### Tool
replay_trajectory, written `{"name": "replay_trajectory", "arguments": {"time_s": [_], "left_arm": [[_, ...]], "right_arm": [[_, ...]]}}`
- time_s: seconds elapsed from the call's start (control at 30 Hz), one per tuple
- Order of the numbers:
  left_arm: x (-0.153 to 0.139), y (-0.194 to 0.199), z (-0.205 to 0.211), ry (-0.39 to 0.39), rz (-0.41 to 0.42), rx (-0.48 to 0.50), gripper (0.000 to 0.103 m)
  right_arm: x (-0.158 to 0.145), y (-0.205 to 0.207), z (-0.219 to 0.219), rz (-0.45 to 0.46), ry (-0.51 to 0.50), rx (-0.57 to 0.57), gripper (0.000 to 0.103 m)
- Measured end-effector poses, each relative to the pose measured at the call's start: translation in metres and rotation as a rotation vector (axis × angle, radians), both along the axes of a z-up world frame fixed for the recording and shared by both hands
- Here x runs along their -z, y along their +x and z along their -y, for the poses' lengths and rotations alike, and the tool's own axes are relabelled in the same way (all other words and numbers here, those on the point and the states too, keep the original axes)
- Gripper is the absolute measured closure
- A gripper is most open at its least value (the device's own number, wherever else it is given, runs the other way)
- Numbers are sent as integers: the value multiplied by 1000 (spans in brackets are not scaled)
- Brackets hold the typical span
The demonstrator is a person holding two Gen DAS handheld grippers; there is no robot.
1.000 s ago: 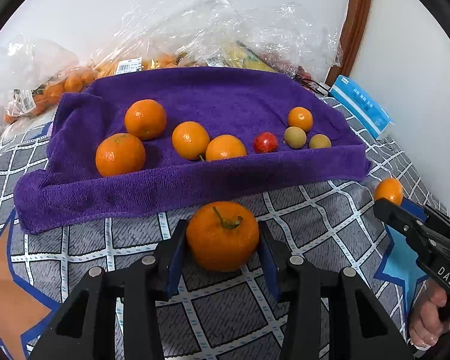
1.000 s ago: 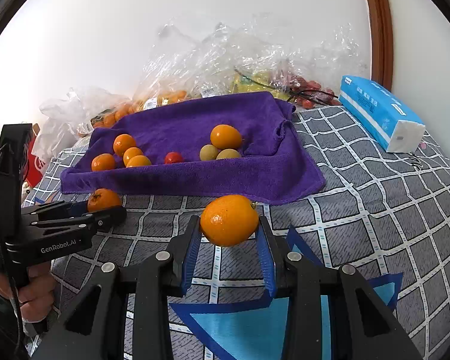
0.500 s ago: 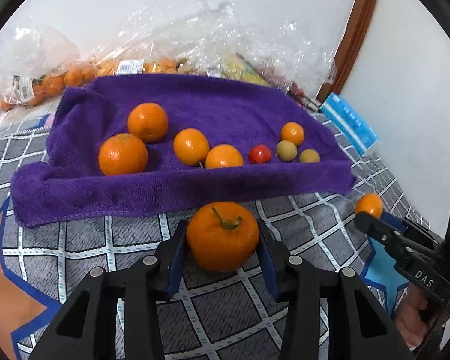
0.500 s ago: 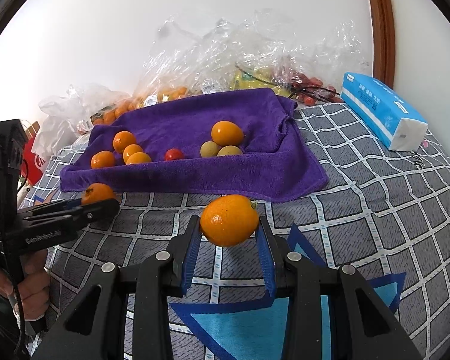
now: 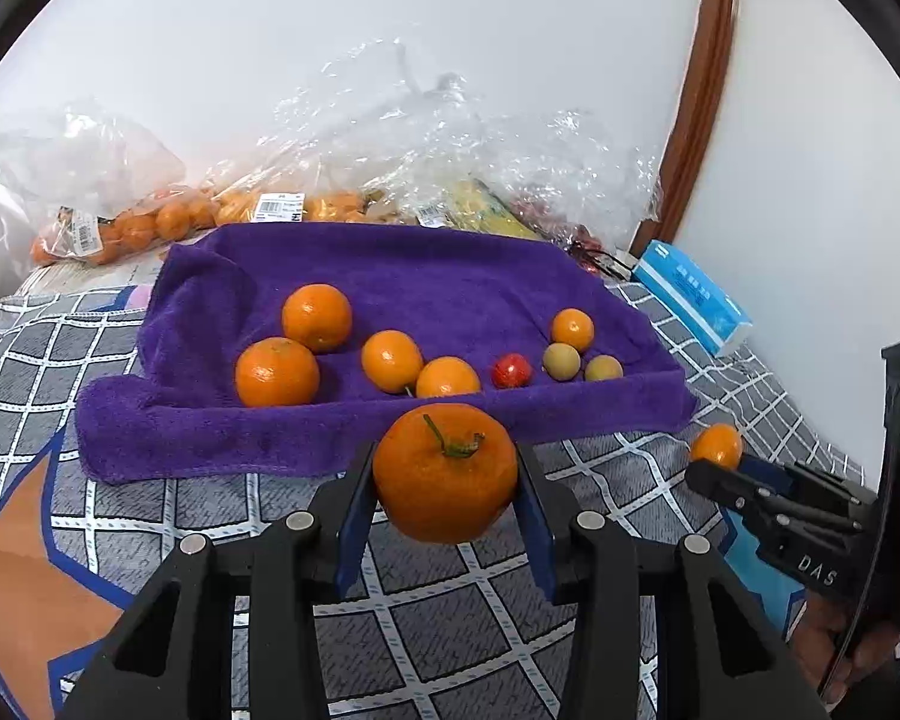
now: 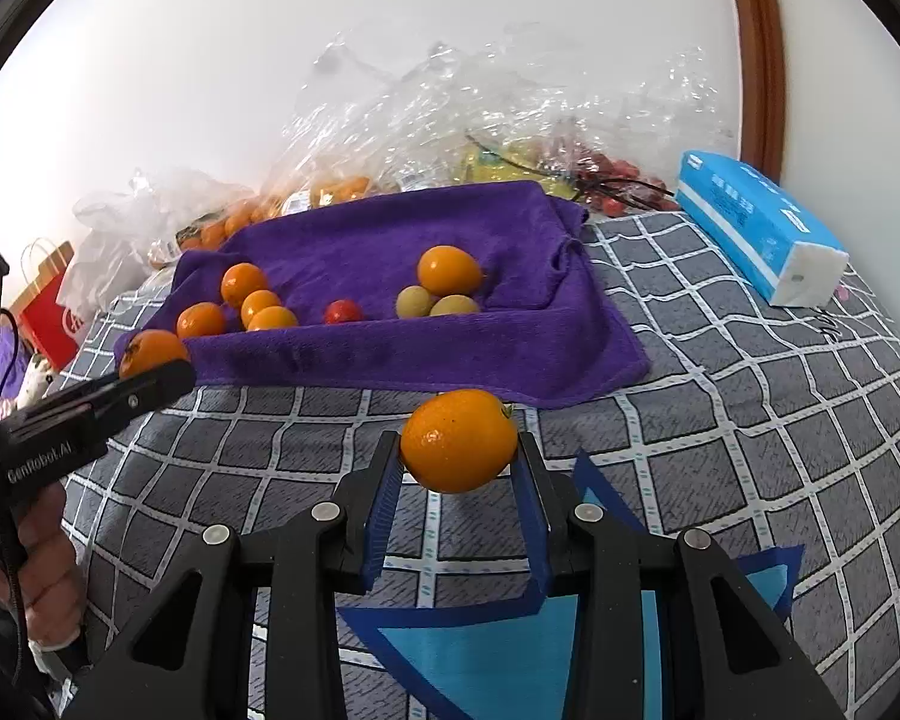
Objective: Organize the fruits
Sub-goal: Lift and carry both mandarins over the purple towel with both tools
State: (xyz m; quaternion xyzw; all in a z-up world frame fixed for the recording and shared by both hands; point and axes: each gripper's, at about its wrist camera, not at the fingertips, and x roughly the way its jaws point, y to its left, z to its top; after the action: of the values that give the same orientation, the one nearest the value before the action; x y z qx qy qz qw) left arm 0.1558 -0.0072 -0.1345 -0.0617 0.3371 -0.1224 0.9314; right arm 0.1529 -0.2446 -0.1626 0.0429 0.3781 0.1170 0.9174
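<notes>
Orange fruit sat clamped in each gripper, left (image 5: pixel 444 501) and right (image 6: pixel 457 468), short of the purple towel (image 5: pixel 426 276); each was best lowered beside its like before releasing.

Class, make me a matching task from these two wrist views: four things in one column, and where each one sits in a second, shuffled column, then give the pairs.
Things
1. stemmed orange
2. red fruit
3. blue tissue pack
4. smooth orange

Places
A. on the purple towel
B. in the right tongs
C. on the checked cover, right of the towel
D. in the left tongs

Pairs: 1-D, 2-A, 3-C, 4-B
</notes>
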Motion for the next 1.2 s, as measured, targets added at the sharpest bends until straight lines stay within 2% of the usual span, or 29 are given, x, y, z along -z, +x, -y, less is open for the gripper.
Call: {"name": "replay_trajectory", "arguments": {"time_s": [0.1, 0.17, 0.37, 0.5, 0.9, 1.03, 1.2], "left_arm": [[-11, -5, -12, -64, 3, -1, 62], [-22, -9, -18, -77, 14, -12, 62], [-46, -9, -24, 51, 45, -84, 62], [-53, -9, -33, 55, 38, -98, 62], [-66, 1, -36, 89, 32, -116, 62], [-72, 9, -49, 99, 51, -136, 62], [-76, 24, -67, 74, 46, -177, 62]], "right_arm": [[-8, 3, 0, -21, 41, -12, 66], [-20, 5, -2, 3, 39, -13, 66], [-56, 15, -13, 68, 18, -27, 66], [-71, 21, -22, 91, 33, -48, 66], [-86, 44, -40, 110, 4, -72, 66], [-91, 54, -40, 120, -7, -71, 66], [-96, 69, -36, 129, 2, -61, 66]]}}
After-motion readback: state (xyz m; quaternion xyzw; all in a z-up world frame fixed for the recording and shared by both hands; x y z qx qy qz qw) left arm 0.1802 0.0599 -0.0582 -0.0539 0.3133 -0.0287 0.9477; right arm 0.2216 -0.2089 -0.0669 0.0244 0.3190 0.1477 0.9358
